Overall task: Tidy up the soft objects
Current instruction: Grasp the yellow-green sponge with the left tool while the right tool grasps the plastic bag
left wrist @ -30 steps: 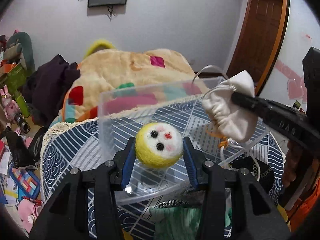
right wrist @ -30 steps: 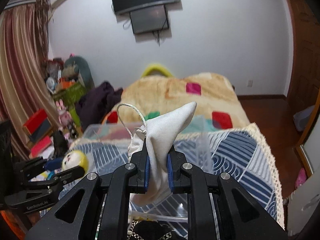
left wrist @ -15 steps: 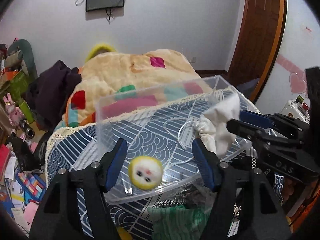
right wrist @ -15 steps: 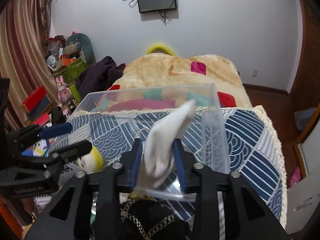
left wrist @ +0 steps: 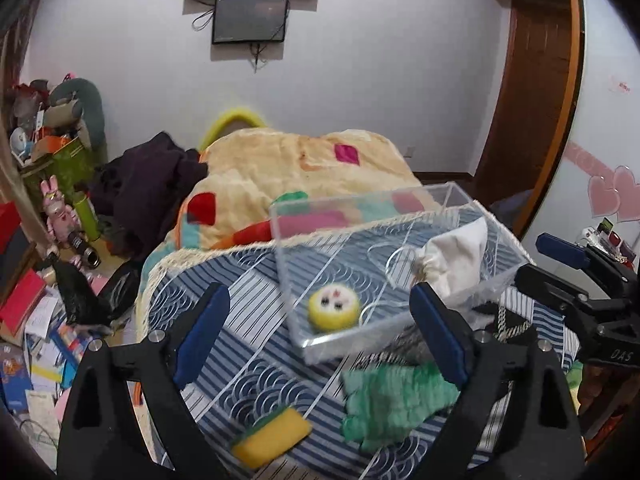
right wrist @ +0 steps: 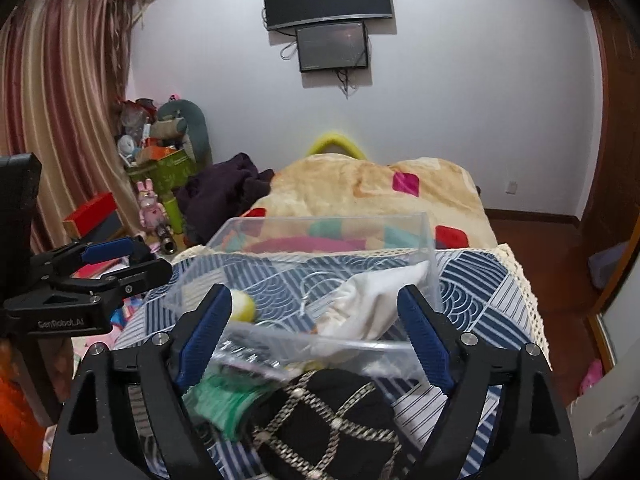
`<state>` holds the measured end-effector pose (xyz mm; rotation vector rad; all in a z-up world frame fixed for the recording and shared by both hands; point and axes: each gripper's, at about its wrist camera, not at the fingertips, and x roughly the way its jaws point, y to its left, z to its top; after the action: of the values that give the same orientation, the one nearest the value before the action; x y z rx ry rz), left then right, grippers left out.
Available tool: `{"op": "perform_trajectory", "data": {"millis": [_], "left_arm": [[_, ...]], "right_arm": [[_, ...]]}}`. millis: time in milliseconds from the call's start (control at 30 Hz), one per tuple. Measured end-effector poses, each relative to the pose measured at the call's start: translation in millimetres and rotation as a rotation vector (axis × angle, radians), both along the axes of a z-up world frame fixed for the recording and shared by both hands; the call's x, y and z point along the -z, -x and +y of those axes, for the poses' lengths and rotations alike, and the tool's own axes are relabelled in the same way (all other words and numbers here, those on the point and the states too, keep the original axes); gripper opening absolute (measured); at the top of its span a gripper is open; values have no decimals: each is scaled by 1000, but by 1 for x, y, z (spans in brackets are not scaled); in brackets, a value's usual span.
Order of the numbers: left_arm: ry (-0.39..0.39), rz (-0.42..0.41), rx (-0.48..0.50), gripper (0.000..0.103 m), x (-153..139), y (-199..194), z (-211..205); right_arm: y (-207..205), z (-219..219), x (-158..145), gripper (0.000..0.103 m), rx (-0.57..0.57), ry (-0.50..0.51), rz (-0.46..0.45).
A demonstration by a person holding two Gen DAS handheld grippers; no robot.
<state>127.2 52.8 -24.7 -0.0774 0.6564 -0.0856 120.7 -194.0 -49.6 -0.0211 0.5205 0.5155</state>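
Left wrist view: on the patterned tablecloth (left wrist: 248, 344) the clear plastic box (left wrist: 360, 216) already holds the white drawstring pouch (left wrist: 456, 254) and the yellow felt doll head (left wrist: 334, 306). Outside, toward the near edge, the black chain-pattern pouch (right wrist: 332, 420), green cloth (left wrist: 396, 400) and yellow sponge (left wrist: 272, 436) remain. Left gripper (left wrist: 320, 334) and right gripper (right wrist: 316, 334) both gape, empty.

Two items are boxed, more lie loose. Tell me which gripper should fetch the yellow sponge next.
Left. The left gripper is open and empty, and the yellow sponge lies on the blue patterned cloth just below its fingers. The right gripper, also open, shows the black fabric instead, no sponge.
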Motion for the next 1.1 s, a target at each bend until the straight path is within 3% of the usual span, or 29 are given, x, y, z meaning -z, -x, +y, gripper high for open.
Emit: {"op": "perform_trajectory", "data": {"millis": [300,500,633,800,933,1067,1100], "left_arm": [[-38,148,-24,92,53,24,15],[-10,227,-31,92,84,32,19],[-24,247,-26,92,98,36,15],[-29,249,-15,81,105,40,11],[-32,232,-14,75,102,40,11],[-31,224,-28,63,101,39,15],[-30,223,-33,59,101,39,17]], "right_arm": [[11,17,20,83,-47,20,38],[5,31,41,83,-69,14,115],[2,41,52,83,-84,21,150],[-4,46,59,82,-68,-4,179],[-6,48,59,59,-89,-7,185],[-5,51,63,35,-108,10,190],[-5,51,64,34,-110,8,191]]}}
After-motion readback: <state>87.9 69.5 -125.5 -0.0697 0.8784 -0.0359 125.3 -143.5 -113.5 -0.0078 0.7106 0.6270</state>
